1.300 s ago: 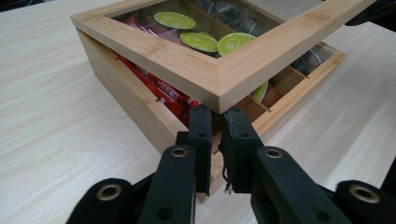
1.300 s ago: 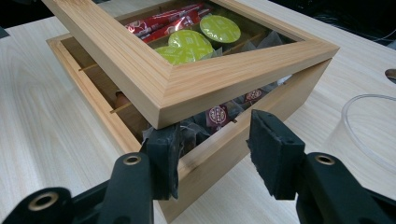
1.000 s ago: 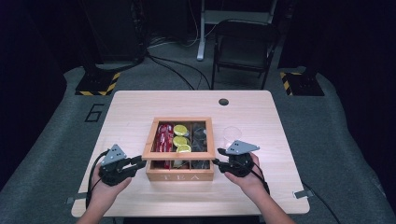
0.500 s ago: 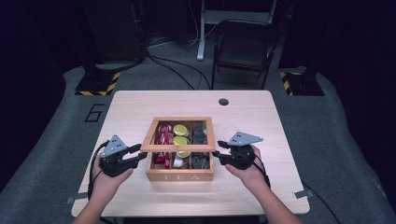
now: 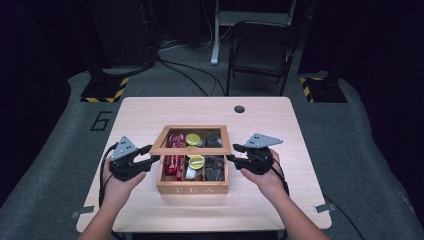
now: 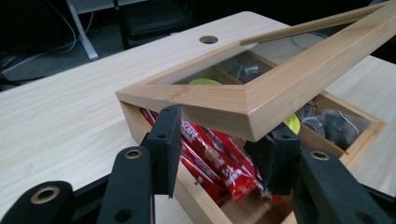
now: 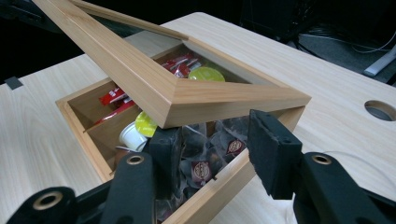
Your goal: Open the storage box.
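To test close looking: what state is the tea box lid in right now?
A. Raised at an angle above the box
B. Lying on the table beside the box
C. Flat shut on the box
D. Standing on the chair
A: the lid tilts above the open box, showing red packets underneath.

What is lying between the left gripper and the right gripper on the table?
In the high view, the wooden tea box sits between the left gripper and right gripper, its glass lid raised between them.
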The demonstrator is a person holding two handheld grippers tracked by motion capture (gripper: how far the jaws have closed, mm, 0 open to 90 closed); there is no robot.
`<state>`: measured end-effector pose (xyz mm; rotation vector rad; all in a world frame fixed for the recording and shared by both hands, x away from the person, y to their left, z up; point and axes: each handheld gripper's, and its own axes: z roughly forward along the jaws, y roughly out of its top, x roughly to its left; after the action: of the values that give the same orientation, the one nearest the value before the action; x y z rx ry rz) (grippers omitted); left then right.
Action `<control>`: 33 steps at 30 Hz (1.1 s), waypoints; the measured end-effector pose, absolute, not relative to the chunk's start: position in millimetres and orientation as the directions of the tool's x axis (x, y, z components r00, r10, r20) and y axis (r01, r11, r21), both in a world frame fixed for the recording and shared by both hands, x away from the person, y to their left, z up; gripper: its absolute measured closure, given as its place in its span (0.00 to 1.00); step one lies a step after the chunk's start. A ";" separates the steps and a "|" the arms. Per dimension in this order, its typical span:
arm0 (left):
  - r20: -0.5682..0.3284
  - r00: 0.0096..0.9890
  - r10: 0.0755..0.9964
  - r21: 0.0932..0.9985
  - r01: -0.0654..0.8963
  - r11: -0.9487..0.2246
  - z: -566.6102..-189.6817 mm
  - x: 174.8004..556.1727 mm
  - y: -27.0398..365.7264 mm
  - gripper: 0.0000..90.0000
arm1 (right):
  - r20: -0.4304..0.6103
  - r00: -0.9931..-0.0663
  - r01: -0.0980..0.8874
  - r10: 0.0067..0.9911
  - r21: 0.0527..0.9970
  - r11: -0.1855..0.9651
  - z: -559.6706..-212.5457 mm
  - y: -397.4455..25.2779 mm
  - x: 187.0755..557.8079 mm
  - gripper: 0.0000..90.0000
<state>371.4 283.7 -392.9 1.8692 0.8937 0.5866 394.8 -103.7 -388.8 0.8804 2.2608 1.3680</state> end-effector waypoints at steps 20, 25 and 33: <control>0.005 0.612 0.791 0.914 0.318 -0.252 -369.5 393.1 284.4 0.63 | 0.026 -0.733 0.313 0.680 0.900 0.303 -364.8 -99.5 409.9 0.60; 0.006 0.614 0.789 0.915 0.316 -0.252 -366.8 397.0 284.3 0.63 | 0.037 -0.729 0.320 0.683 0.901 0.292 -359.0 -95.4 415.7 0.61; 0.021 0.615 0.788 0.917 0.302 -0.260 -364.7 401.1 283.8 0.63 | 0.026 -0.728 0.309 0.685 0.904 0.295 -357.1 -92.7 419.1 0.60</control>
<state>401.1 283.8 -364.7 1.8318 0.8778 0.6038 419.1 -92.7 -357.1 0.8938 2.2021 1.4125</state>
